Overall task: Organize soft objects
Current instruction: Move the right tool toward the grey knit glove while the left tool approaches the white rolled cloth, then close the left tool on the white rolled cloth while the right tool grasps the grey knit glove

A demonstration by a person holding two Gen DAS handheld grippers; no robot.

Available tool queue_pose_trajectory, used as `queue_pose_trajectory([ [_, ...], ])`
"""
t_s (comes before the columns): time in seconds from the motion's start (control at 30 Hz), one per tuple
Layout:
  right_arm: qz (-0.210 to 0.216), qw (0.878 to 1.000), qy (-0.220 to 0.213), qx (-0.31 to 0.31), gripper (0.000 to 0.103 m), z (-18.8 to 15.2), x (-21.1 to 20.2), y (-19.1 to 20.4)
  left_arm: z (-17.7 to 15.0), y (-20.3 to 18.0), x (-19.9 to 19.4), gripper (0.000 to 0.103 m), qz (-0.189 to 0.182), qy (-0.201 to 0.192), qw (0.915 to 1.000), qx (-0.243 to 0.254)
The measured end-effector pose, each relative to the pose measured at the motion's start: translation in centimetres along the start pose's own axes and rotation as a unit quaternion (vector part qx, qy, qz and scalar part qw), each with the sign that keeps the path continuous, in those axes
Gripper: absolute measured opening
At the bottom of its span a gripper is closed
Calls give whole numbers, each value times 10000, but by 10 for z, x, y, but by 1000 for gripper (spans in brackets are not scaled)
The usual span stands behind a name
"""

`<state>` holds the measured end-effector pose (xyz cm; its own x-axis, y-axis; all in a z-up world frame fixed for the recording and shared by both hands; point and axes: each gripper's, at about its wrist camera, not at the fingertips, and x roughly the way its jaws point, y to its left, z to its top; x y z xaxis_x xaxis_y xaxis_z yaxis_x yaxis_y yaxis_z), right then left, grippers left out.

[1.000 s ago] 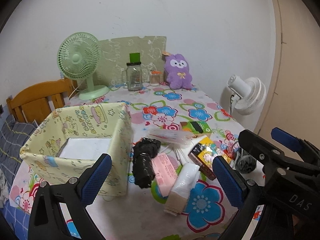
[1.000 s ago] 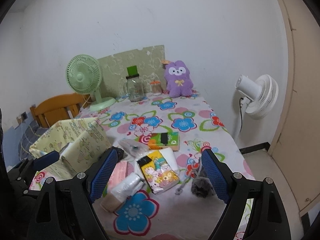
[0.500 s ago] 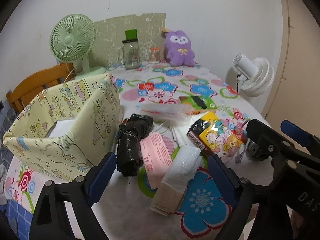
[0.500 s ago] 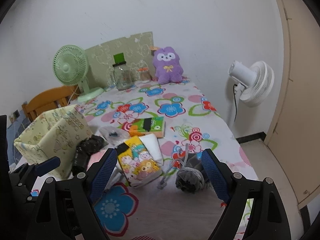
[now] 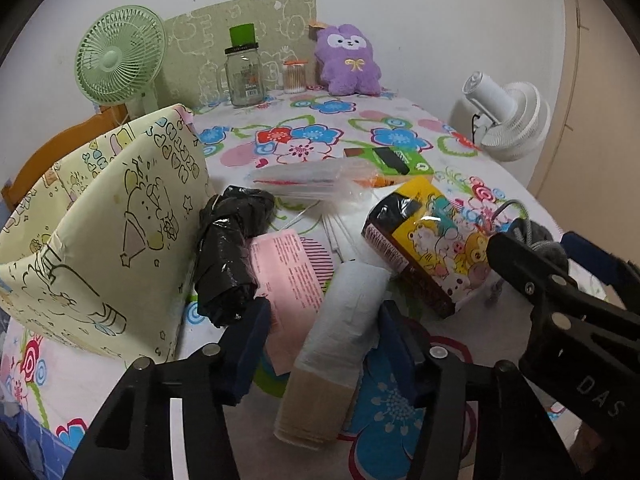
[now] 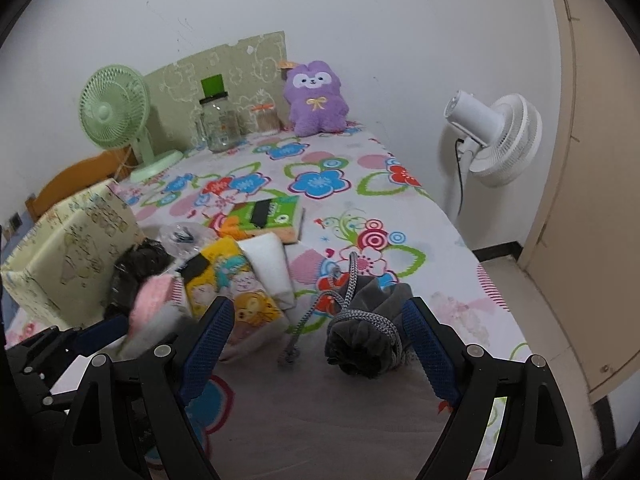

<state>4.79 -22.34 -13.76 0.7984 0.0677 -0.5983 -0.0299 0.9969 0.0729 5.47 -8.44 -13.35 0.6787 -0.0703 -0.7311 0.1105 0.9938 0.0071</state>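
Note:
A pile of soft things lies on the flowered table: a white and beige wrapped pack [image 5: 340,344], a pink packet [image 5: 290,276], a black plastic bag [image 5: 228,252], a yellow cartoon tissue pack [image 5: 432,240] and a clear bag [image 5: 316,180]. My left gripper [image 5: 322,344] is open with its fingers on either side of the white pack. My right gripper [image 6: 316,344] is open; its right finger is beside a grey drawstring pouch [image 6: 368,340]. The yellow tissue pack [image 6: 232,288] lies left of it.
A pale yellow cartoon fabric box [image 5: 100,232] stands at the left. A green tissue pack [image 6: 268,212], a green fan [image 5: 120,56], a glass jar [image 5: 242,72] and a purple plush [image 5: 348,64] sit farther back. A white fan [image 6: 496,140] stands beyond the table's right edge.
Both grippers have moved forward and down toward the pile. The left gripper's fingers have narrowed around the white pack. The right gripper has come up to the grey pouch.

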Motion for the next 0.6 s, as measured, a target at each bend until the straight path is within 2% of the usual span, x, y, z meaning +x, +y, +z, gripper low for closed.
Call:
queue_pose_trajectory([
  [0.07, -28, 10000, -15, -20, 83, -1, 1, -1, -1, -3, 0, 46, 91, -44, 9999, 61],
  [0.27, -122, 9999, -26, 17, 77, 0, 2, -6, 1, -4, 1, 32, 225, -76, 9997, 94],
  [0.47, -189, 9997, -19, 122, 77, 4, 0, -11, 2, -11, 0, 26, 185, -94, 9996, 201],
  [0.6, -267, 9995, 144, 116, 74, 1, 7, -14, 3, -16, 1, 25, 54, -63, 9997, 241],
])
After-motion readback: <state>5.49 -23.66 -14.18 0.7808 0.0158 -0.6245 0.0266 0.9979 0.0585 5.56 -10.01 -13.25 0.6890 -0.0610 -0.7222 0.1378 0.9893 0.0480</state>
